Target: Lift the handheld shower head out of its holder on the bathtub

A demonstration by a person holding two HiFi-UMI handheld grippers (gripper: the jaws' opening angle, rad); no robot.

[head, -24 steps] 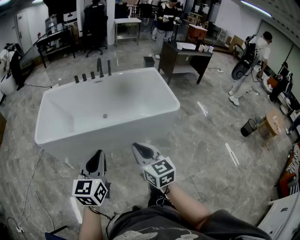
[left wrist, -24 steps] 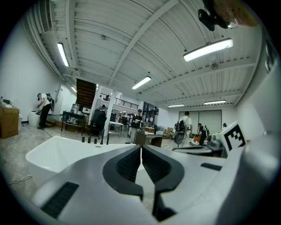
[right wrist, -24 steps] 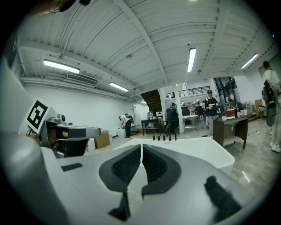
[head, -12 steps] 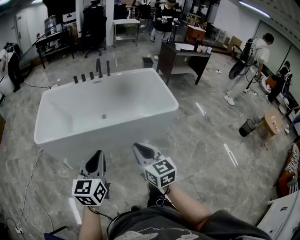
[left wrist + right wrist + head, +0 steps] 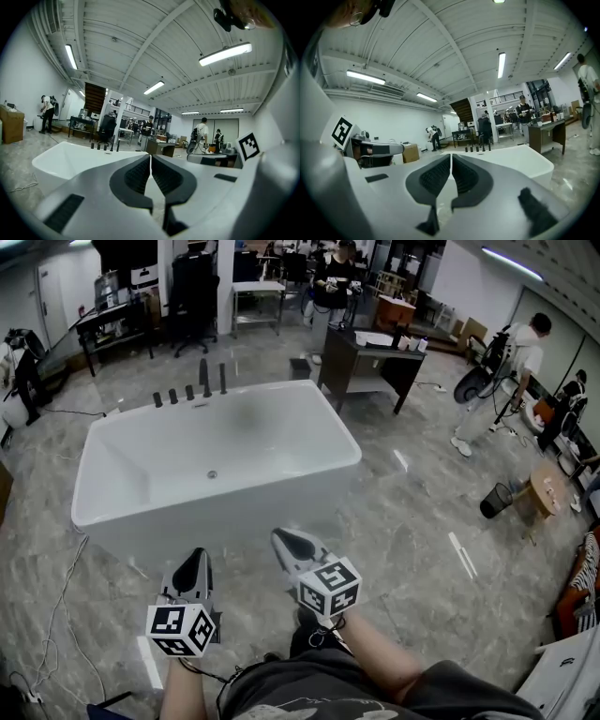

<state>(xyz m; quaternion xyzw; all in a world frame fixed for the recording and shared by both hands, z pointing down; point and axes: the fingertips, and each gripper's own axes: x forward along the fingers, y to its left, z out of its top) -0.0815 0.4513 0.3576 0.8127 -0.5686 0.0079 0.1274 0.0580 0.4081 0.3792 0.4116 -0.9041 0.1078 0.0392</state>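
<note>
The left gripper (image 5: 194, 557) and right gripper (image 5: 284, 540) remain clenched shut and empty. They have barely shifted over the last second, so the reach has likely not begun. The shower head (image 5: 222, 378) stands well beyond them, on the bathtub's (image 5: 234, 507) far rim.

No words, brand names or numbers can be read anywhere in these views. The only printed marks are black-and-white square code patterns, which carry no letters or digits. They sit on the faces of the left cube (image 5: 181, 631) on the left hand-held gripper (image 5: 196, 554) and the right cube (image 5: 329, 588) on the right hand-held gripper (image 5: 280, 537). Print on distant furniture is too small to tell.
</note>
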